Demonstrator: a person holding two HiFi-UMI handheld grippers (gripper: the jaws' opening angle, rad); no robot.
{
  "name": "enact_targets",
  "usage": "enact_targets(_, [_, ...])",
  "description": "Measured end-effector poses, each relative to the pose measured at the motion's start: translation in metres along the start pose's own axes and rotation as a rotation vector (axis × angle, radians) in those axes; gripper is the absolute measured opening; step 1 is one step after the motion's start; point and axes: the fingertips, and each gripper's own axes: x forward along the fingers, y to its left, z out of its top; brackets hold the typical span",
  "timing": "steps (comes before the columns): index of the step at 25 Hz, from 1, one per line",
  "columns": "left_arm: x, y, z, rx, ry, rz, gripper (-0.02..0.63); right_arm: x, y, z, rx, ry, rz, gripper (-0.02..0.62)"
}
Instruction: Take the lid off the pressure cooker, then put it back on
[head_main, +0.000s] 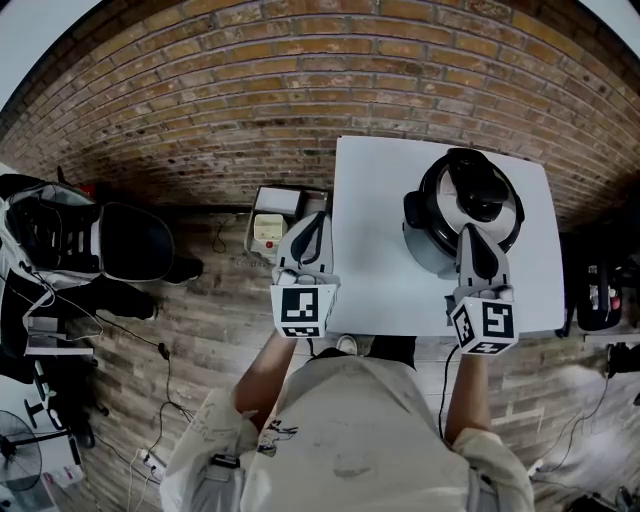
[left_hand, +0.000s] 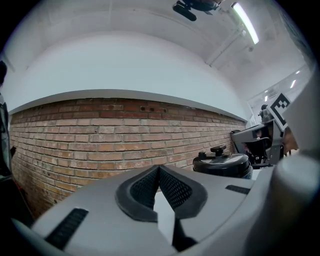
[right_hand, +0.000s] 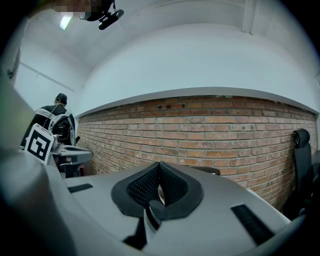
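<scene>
The black and silver pressure cooker (head_main: 440, 235) stands on the white table (head_main: 380, 270) at the far right, its black lid (head_main: 475, 190) on it with a knob on top. My right gripper (head_main: 470, 232) is shut and empty, its tip over the cooker's near side; I cannot tell whether it touches. My left gripper (head_main: 318, 218) is shut and empty at the table's left edge, well apart from the cooker. In the left gripper view the shut left gripper (left_hand: 159, 168) faces the brick wall, with the cooker (left_hand: 222, 163) to the right. The right gripper (right_hand: 160, 165) likewise shows shut.
A brick wall (head_main: 300, 60) runs behind the table. A white box-like device (head_main: 270, 225) sits on the floor left of the table. A black chair (head_main: 130, 240) and cables lie further left, and dark gear (head_main: 600, 290) stands at the right. A person (right_hand: 57, 120) stands far off.
</scene>
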Motion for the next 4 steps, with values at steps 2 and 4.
enact_targets(2, [-0.0003,0.0003,0.0000,-0.002,0.001,0.000,0.015,-0.0001,0.0004,0.0003,-0.002,0.002,0.000,0.017])
enact_targets(4, [-0.0003,0.0009,-0.0001,-0.004,0.002,0.000,0.015,0.0001,0.0007,0.0008,-0.004,0.003,-0.001,0.017])
